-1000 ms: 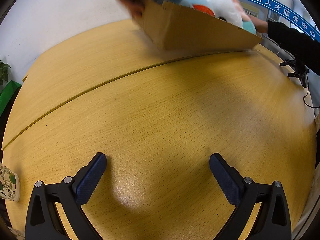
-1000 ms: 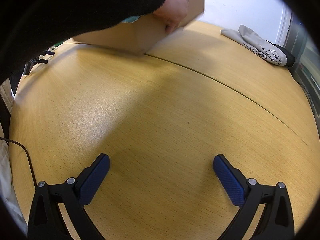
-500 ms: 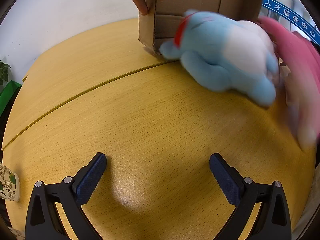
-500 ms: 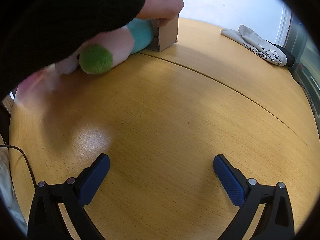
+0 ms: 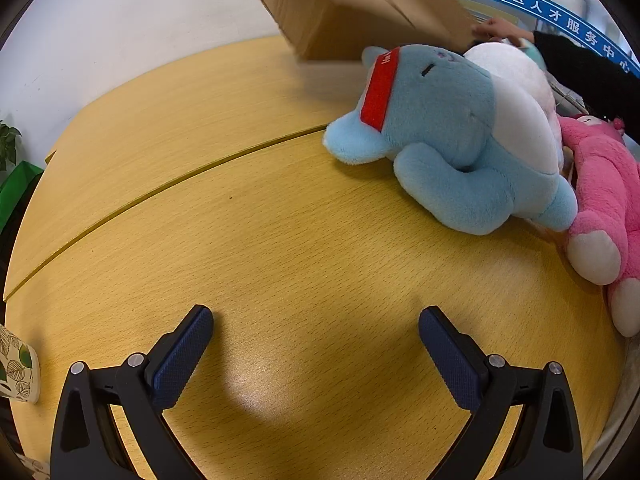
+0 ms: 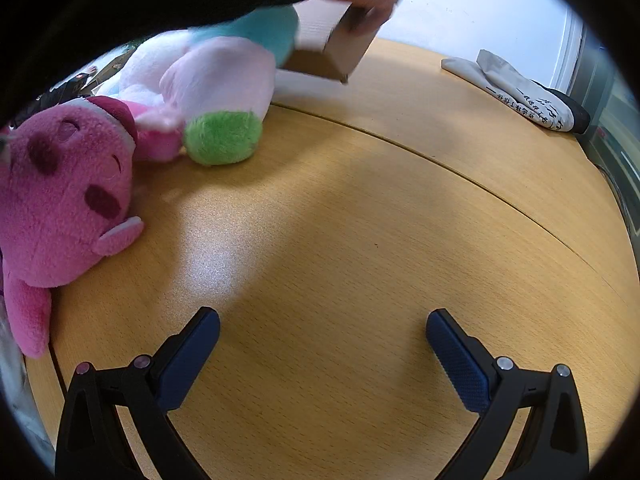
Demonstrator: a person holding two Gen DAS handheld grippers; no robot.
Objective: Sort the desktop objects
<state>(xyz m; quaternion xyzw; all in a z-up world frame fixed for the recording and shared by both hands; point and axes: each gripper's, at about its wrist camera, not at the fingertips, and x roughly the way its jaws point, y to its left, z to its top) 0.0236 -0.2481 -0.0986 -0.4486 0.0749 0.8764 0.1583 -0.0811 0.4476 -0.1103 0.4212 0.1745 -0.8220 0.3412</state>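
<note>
A light-blue plush with a red headband (image 5: 452,132) lies on the wooden table (image 5: 280,240) at the far right in the left wrist view, next to a pink plush bear (image 5: 604,200). The bear also shows in the right wrist view (image 6: 60,200) at the left, beside a pale pink plush with a green foot (image 6: 220,92). A person's hands hold a cardboard box (image 5: 360,12) tilted above the plushes; it also shows in the right wrist view (image 6: 340,48). My left gripper (image 5: 316,340) and right gripper (image 6: 322,340) are open and empty, low over the table, well short of the toys.
A leaf-patterned paper cup (image 5: 16,368) stands at the table's left edge. A folded grey and white cloth (image 6: 520,92) lies at the far right of the table. A person's black sleeve (image 5: 588,76) reaches in over the plushes. A green plant (image 5: 8,148) stands beyond the table.
The person tipped the cardboard box and the plush toys fell out onto the table; the box is now lifted up and away. Neither gripper has moved.
</note>
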